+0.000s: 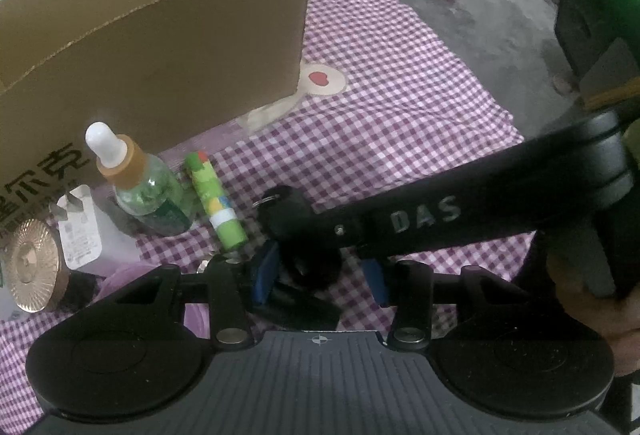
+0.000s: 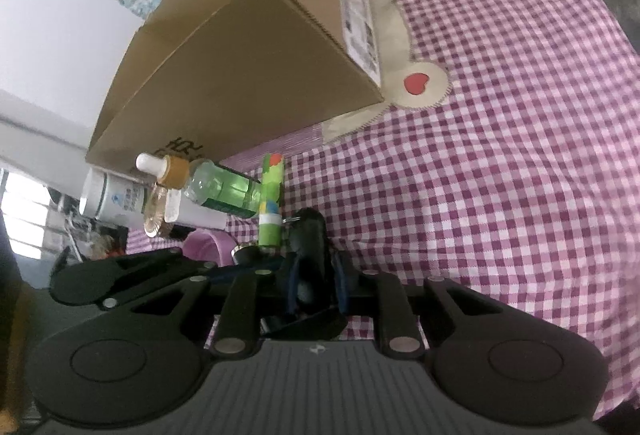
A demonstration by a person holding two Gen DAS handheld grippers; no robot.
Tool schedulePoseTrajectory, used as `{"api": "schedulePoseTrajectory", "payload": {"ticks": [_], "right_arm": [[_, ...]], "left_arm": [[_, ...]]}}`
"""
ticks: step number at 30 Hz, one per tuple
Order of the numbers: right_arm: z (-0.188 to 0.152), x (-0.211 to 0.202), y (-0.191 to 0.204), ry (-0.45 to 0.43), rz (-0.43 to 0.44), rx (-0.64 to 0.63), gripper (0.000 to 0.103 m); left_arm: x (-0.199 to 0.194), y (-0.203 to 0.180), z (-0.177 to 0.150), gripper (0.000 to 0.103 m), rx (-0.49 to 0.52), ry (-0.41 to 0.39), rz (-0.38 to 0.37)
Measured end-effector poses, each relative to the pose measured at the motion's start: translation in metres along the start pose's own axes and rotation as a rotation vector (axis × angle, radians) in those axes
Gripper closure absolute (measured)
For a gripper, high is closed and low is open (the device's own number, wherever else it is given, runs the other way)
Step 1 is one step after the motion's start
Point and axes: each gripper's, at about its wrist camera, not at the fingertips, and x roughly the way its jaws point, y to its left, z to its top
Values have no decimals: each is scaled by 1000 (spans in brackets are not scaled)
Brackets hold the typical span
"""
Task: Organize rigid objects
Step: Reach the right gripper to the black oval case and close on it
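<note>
An open cardboard box [image 1: 160, 35] stands on the purple checked cloth; it also shows in the right wrist view [image 2: 248, 75]. In front of it stand a green dropper bottle [image 1: 148, 191] and a green glue stick [image 1: 216, 207], both also in the right wrist view: bottle [image 2: 224, 191], stick [image 2: 270, 207]. A black key fob [image 2: 310, 247] lies on the cloth. My right gripper [image 2: 316, 283] is closed around the fob with its blue pads. My left gripper [image 1: 320, 275] is open, its pads wide apart over the fob [image 1: 316, 267], with the right gripper's arm [image 1: 460, 211] crossing in front.
A gold round disc [image 1: 32, 267], a white charger plug [image 1: 78, 231] and a purple object [image 1: 120, 275] lie at the left. A white tube [image 2: 120, 199] lies by the box. The cloth's edge and grey floor [image 1: 480, 15] are to the right.
</note>
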Motion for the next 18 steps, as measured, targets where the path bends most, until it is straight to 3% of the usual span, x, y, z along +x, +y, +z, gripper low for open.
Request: {"api": "schedulePoseTrajectory", "payload": {"ticks": [8,18], "right_arm": [[7,5,-17,17,92,118,81],[1,8,-21,-20,140,151,80]], "left_arm": [[4,3,5,57,-3,4,18],[5,-1,5,63,11,-2,38]]}}
